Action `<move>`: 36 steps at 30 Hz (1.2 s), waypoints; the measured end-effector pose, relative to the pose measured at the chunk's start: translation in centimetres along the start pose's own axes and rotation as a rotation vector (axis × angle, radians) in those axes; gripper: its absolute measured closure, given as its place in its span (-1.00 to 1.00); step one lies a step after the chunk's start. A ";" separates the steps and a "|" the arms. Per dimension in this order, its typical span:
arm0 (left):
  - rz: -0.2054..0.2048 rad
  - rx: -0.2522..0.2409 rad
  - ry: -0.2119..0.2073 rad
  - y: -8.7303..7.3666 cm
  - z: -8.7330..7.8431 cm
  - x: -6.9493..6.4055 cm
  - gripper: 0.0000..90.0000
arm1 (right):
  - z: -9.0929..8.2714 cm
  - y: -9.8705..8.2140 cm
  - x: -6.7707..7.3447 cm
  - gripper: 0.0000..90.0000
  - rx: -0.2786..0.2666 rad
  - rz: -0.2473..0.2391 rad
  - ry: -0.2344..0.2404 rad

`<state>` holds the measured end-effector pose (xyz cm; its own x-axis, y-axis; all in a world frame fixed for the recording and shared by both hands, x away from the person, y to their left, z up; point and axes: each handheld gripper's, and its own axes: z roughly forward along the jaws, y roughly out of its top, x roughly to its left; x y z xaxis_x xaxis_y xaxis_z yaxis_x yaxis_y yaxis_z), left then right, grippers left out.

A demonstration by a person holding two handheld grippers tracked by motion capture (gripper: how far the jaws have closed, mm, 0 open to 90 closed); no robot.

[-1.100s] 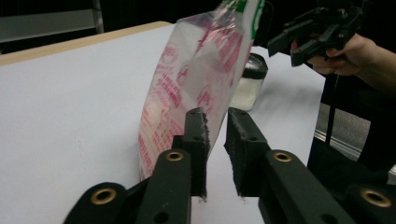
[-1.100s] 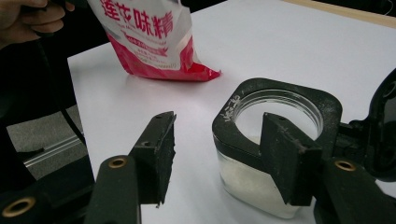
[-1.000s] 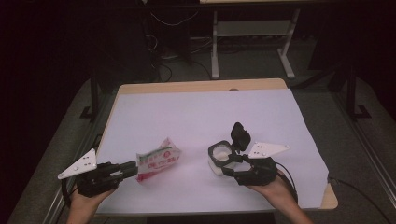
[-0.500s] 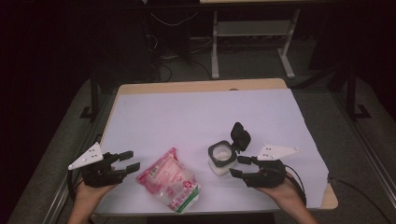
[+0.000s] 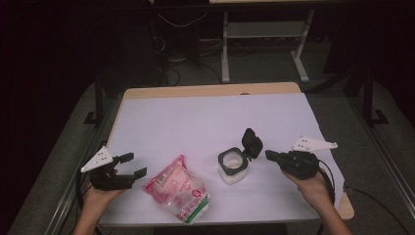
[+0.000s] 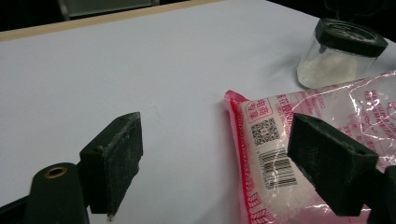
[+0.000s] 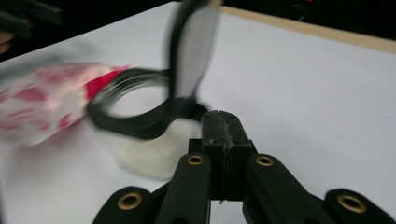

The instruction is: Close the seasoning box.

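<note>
The left gripper (image 5: 128, 165) sits at the near left of the desk with its jaws spread wide and nothing between them; they have just been opening. Just to its right a pink and clear bag (image 5: 178, 194) of white grains lies flat on the desk, apart from the jaws. In the left gripper view the bag's barcode end lies under the right-hand jaw, with bare desk between the jaws.

The right gripper (image 5: 270, 155) is at the near right, its jaws pressed together on nothing, having just closed. Its tip is near the raised black lid of a small clear jar (image 5: 232, 166), which stands open between the two grippers and holds something white.

The desk (image 5: 205, 117) is covered by a plain white sheet with a wooden edge showing at the far side. Beyond it the room is dark, with cables on the floor and a pale metal frame (image 5: 259, 44).

A second ago the left gripper held the bag off the desk and the right gripper was at the jar; the bag now lies released, and both hands have drawn outward.
</note>
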<state>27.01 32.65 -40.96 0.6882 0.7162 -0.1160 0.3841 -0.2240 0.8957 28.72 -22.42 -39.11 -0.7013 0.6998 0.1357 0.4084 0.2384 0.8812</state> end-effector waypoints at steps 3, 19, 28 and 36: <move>-0.007 -0.002 0.009 -0.1 -0.2 0.1 -0.65 | 0.5 1.0 -0.7 1.00 -0.023 0.016 -0.014; -0.016 0.022 0.050 -1.1 0.1 0.1 -0.71 | 2.5 3.1 0.1 0.99 -0.054 -0.009 0.052; -0.023 0.037 0.047 -1.4 0.1 0.1 -0.70 | 3.4 3.4 2.3 0.99 -0.034 -0.054 0.132; -0.020 0.040 0.038 -1.5 0.1 -0.2 -0.70 | 2.6 3.2 1.9 0.99 -0.055 -0.054 0.099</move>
<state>26.39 32.82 -42.27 0.6564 0.7453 -0.1167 0.4226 -0.2352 0.8753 30.21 -18.52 -37.21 -0.7765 0.6167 0.1291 0.3376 0.2342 0.9117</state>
